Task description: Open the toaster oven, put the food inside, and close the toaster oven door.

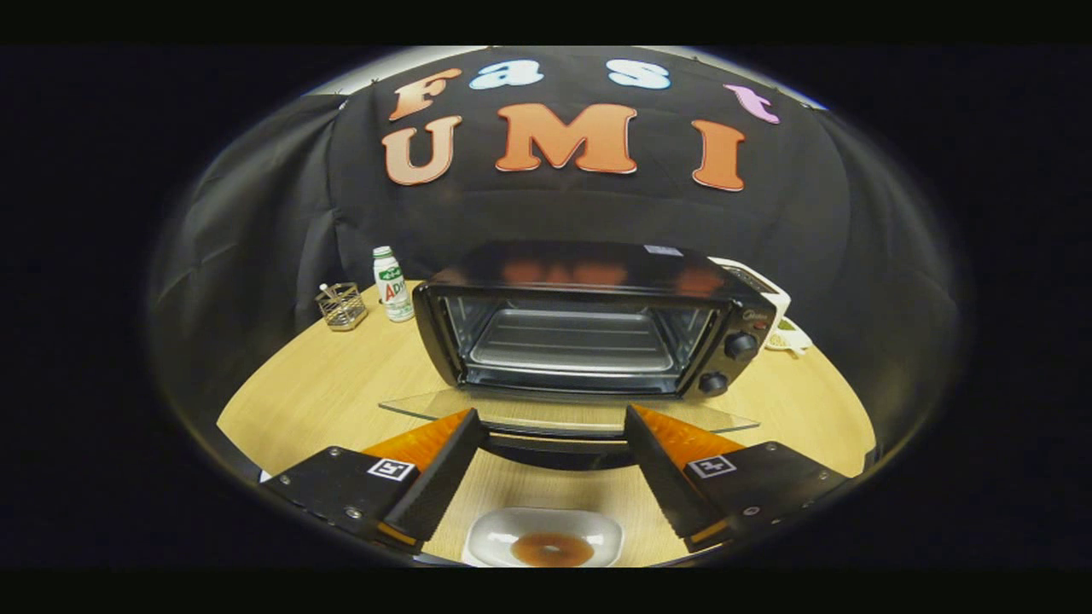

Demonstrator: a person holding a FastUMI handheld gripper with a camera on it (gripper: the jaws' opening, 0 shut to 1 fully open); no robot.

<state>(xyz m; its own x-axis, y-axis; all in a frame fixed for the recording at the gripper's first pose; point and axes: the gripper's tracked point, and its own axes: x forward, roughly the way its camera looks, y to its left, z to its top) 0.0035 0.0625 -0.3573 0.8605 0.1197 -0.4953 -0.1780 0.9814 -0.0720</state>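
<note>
Oven (589, 320) sits mid-surface (316, 392), at 12 o'clock from the gripper (554, 422). Door (563, 414) is fully down, glass lying flat toward the camera, handle (559, 452) at its near edge. Cavity open, tray (572, 345) on the rack inside, nothing on it. Two knobs (739, 344) on the panel at the oven's 3 o'clock side.

Gripper jaws spread wide, holding nothing. Fingertips sit level with the door's near edge, one on each side of the handle; can't tell if they touch the glass.

Food: a brown ring, donut-like (551, 548), in a white dish (589, 529) at 6 o'clock, between the fingers and behind their tips, close to the camera. Not in the oven yet.

Background: bottle (392, 284) at 10 o'clock from the oven, just beside its corner; wire basket (341, 305) further out at 9–10 o'clock. White appliance (772, 294) behind the oven at 2 o'clock, partly hidden.
</note>
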